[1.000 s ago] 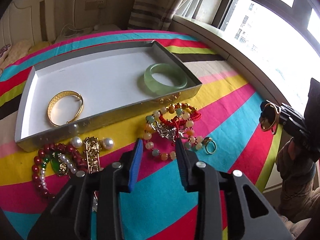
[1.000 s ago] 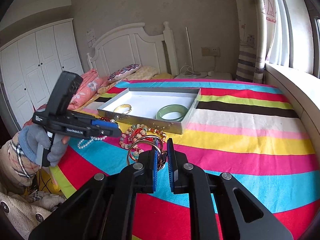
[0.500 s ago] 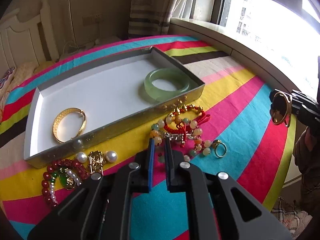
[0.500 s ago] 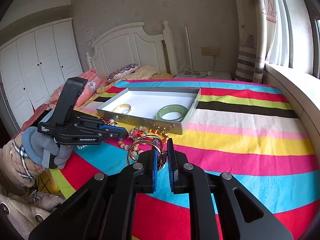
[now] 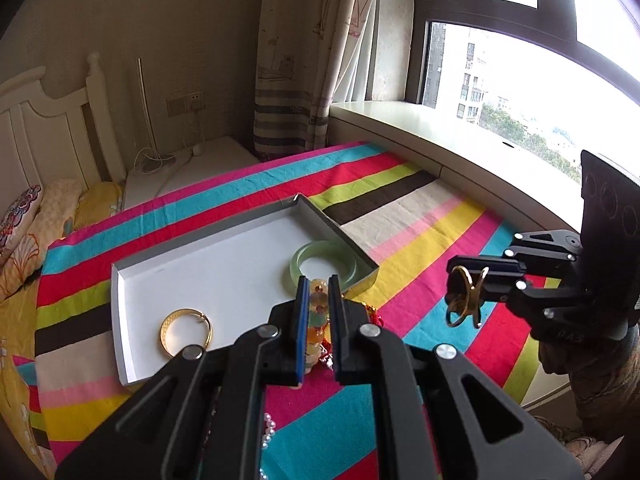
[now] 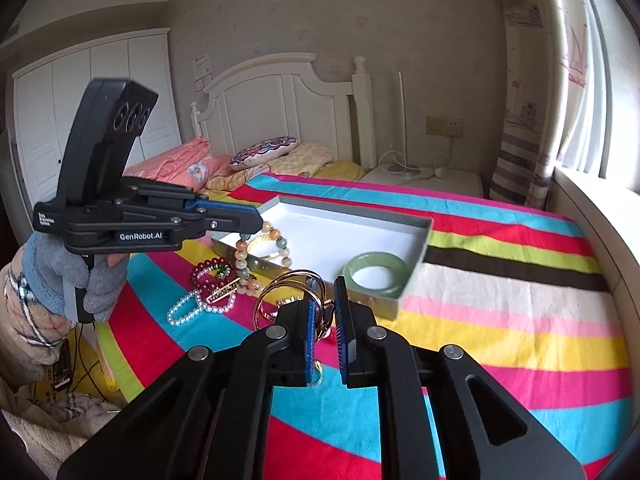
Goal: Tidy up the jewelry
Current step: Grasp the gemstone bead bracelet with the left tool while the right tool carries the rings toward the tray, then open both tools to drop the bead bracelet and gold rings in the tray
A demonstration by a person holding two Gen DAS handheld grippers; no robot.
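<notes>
Left gripper jaws clamped on pastel stone-bead bracelet, hanging clear above striped bedspread for transfer into shallow white cardboard tray; right gripper jaws pinch thin gold wire bangles, likewise tray-bound.

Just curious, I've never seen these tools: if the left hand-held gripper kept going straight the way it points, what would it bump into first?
Probably the green bangle in the white tray; the left hand-held gripper aims down toward it, carrying a bead bracelet. Depth is uncertain.
</notes>
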